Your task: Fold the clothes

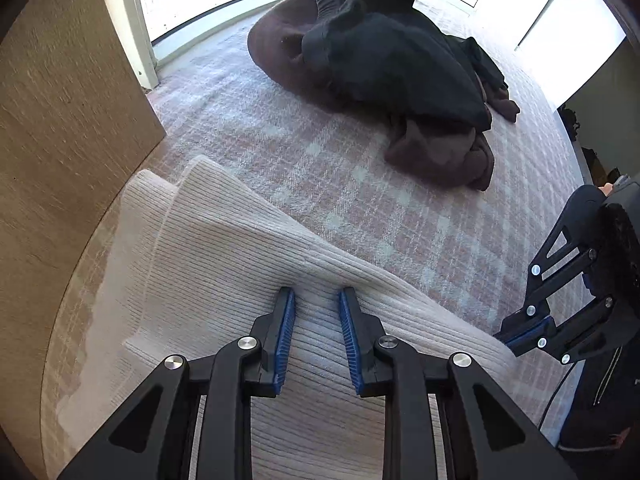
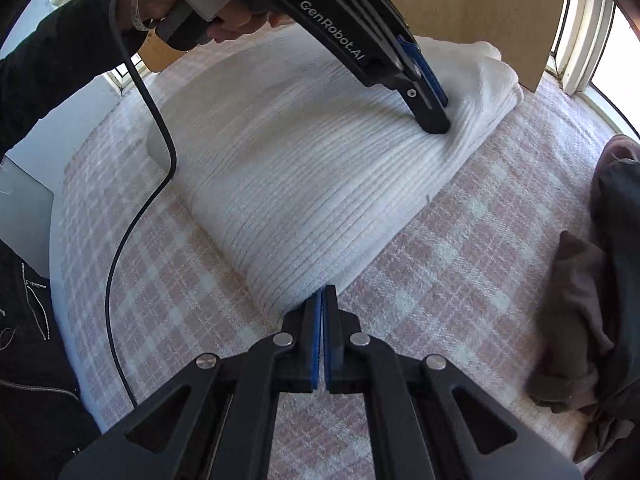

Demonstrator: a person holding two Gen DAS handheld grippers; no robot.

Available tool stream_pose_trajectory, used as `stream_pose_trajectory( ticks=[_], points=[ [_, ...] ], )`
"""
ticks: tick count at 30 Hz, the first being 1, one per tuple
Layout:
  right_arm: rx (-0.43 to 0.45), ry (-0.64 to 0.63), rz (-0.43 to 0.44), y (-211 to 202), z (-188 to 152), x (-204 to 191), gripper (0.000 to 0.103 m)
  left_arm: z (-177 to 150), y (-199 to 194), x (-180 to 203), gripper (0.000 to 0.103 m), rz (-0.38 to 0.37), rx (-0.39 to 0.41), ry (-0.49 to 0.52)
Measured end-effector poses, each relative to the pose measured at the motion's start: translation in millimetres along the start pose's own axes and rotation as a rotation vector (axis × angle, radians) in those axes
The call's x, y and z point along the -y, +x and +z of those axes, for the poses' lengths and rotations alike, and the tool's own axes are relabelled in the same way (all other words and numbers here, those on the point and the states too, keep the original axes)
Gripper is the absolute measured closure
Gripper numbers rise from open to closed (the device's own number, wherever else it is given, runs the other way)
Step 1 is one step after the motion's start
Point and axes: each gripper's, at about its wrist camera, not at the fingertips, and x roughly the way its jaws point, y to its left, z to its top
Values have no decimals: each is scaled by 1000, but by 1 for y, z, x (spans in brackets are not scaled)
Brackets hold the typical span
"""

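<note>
My left gripper (image 1: 317, 298) presses parted jaws onto the white ribbed sweater (image 2: 304, 184); my right gripper (image 2: 323, 294) pinches its near corner.

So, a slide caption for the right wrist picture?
Right gripper pinching white sweater corner; left gripper pressing its far edge.

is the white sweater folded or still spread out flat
Folded: the white sweater lies as a compact doubled block on the checked bedcover, with layered edges showing at its far end.
</note>
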Motion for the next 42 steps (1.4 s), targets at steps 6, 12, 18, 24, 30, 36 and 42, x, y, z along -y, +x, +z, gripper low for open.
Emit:
stream_pose_trajectory(
  ticks=[6,12,18,24,30,36,42],
  points=[
    [151,-2,-88,-59,26,-1,102,-35,-68,-15,82,56,101,-69],
    [140,-163,-53,-42,82,-44,102,-137,-131,-1,80,64,222,-230],
    [88,-314,-50,8,146,-85,102,-226,-110,20,79,-1,193,-363],
    [62,-391,-66,46,187,-95,102,-234,-103,22,79,-22,241,-339],
    [20,-417,-53,65,202,-90,101,-219,-94,13,79,-67,218,-263],
    [-26,-335,-1,81,197,-65,101,-226,-92,5,73,-82,188,-215],
    [-16,-262,46,83,193,-47,102,-214,-91,11,73,-118,175,-96]
  ],
)
